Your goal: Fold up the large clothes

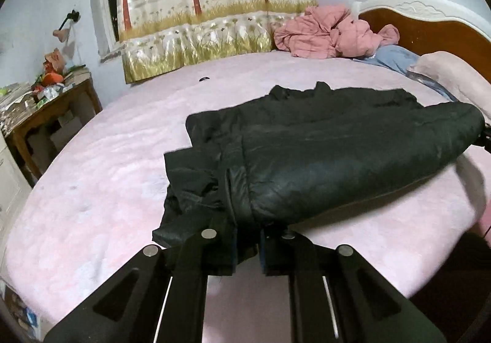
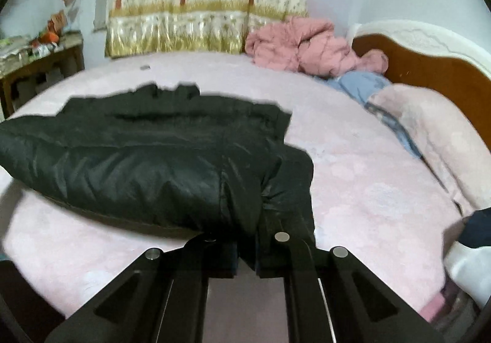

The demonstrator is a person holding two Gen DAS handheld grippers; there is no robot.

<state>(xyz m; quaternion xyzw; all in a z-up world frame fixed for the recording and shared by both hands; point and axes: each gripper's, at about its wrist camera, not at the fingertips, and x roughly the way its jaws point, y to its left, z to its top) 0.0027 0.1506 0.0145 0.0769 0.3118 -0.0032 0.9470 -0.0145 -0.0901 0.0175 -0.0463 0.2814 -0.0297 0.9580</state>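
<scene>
The black jacket [image 1: 322, 158] lies across the middle of the pink bed [image 1: 92, 189], its near hem raised off the sheet. The left gripper [image 1: 247, 246] pinches that hem at six o'clock, and the right gripper [image 2: 247, 254] pinches it likewise. The slick, puffy fabric could slip free if either hand pulls unevenly, skewing the fold.

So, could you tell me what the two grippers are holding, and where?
Both hold the black jacket by its near edge: left gripper and right gripper at opposite ends.

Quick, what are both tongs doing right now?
Left tongs: shut on the near edge of the black jacket.
Right tongs: shut on the same jacket's near edge.
</scene>
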